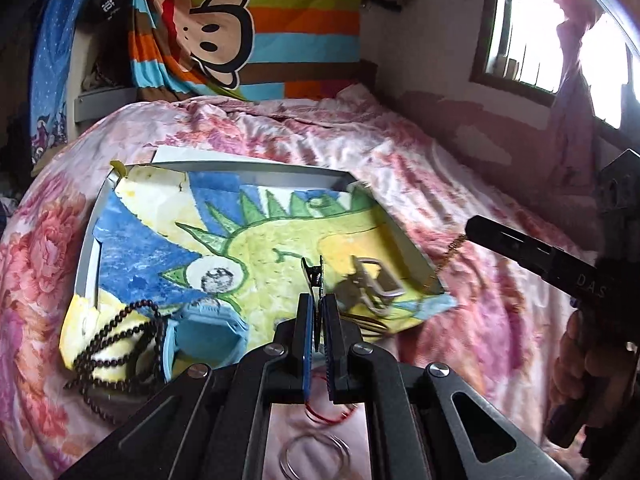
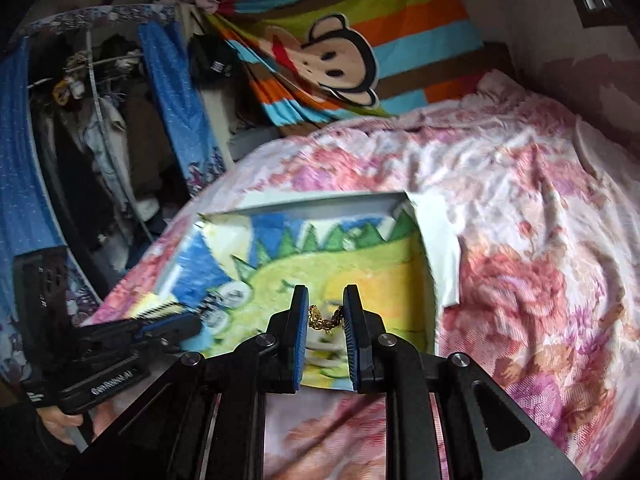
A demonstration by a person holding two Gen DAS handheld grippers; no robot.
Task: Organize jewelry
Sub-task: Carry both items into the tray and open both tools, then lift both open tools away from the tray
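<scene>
My left gripper [image 1: 318, 300] is clamped nearly flat on a small dark hair clip [image 1: 314, 270], which stands upright between the blue pads and pokes out above the fingertips. It hangs over the near middle of the tray.

My right gripper [image 2: 325, 312] is closed on a gold chain [image 2: 324, 318]; the links bunch between the two pads at the tips. In the left wrist view the same chain [image 1: 448, 254] trails down from the right gripper's tip [image 1: 476, 230] over the tray's right edge.

The tray [image 1: 260, 168] is a shallow grey frame lying on the bed, lined with a child's painting [image 1: 248, 240] of a green-and-yellow spiky creature on blue.

On the painting:
- dark bead necklace [image 1: 116, 340], looped at the near left corner, partly over the tray edge
- light blue open box [image 1: 208, 336], just right of the beads, touching them
- blurred metal clasp or buckle [image 1: 372, 276], near right, just right of the hair clip; kind cannot be told

Thin metal rings [image 1: 316, 456] and a red cord [image 1: 324, 412] lie on the bedspread below my left gripper, nearer than the tray.

The bedspread [image 2: 520, 240] is pink floral. A striped cloth with a cartoon monkey [image 1: 224, 36] hangs at the far end; a window [image 1: 532, 28] sits far right.
</scene>
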